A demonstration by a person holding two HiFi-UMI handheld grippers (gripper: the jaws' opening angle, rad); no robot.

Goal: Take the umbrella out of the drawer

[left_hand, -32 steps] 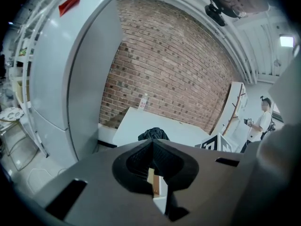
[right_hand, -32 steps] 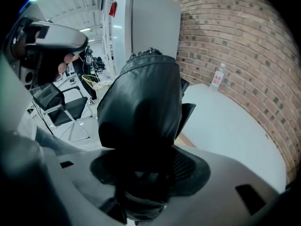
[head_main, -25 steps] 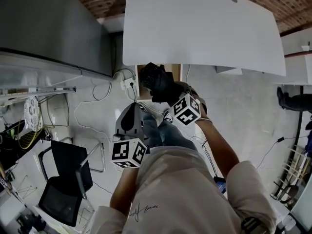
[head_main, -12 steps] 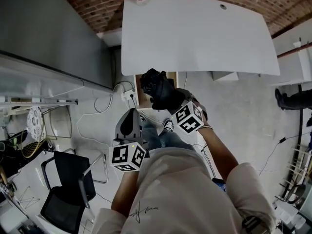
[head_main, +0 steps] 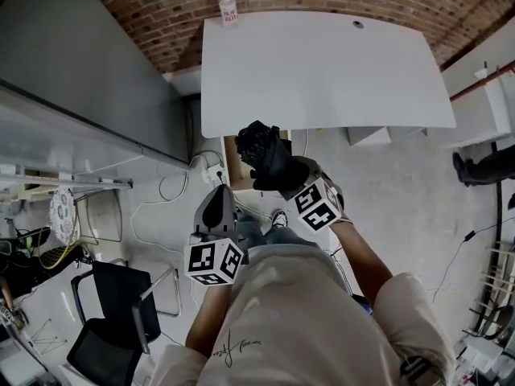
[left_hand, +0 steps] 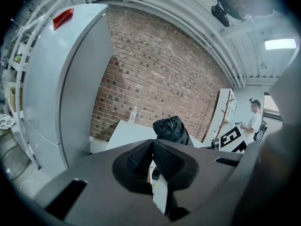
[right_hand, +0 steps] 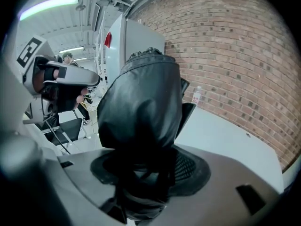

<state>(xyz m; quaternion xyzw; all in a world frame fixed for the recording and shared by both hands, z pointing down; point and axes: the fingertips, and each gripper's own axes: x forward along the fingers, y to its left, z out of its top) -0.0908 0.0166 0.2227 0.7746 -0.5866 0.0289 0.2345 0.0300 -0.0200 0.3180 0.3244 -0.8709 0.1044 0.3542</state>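
A black folded umbrella (head_main: pixel 264 153) is held up in the air in front of the white desk's (head_main: pixel 322 71) near edge, with my right gripper (head_main: pixel 283 177) shut on its lower part. In the right gripper view the umbrella (right_hand: pixel 141 107) fills the middle and rises out of the jaws of the right gripper (right_hand: pixel 150 171). Below it, under the desk, part of the brown drawer unit (head_main: pixel 232 170) shows. My left gripper (head_main: pixel 217 203) hangs to the left and lower, shut and holding nothing. The left gripper view shows the left gripper (left_hand: pixel 151 149) pads meeting, with the umbrella (left_hand: pixel 171 130) beyond.
A plastic bottle (head_main: pixel 229 8) stands at the desk's far edge by the brick wall. A tall grey cabinet (head_main: pixel 80 71) is on the left, a black chair (head_main: pixel 121 296) at lower left. Cables lie on the floor. A person (head_main: pixel 483 167) stands far right.
The right gripper has lifted the umbrella higher, up past the desk's near edge. The left gripper has risen a little too, still shut.
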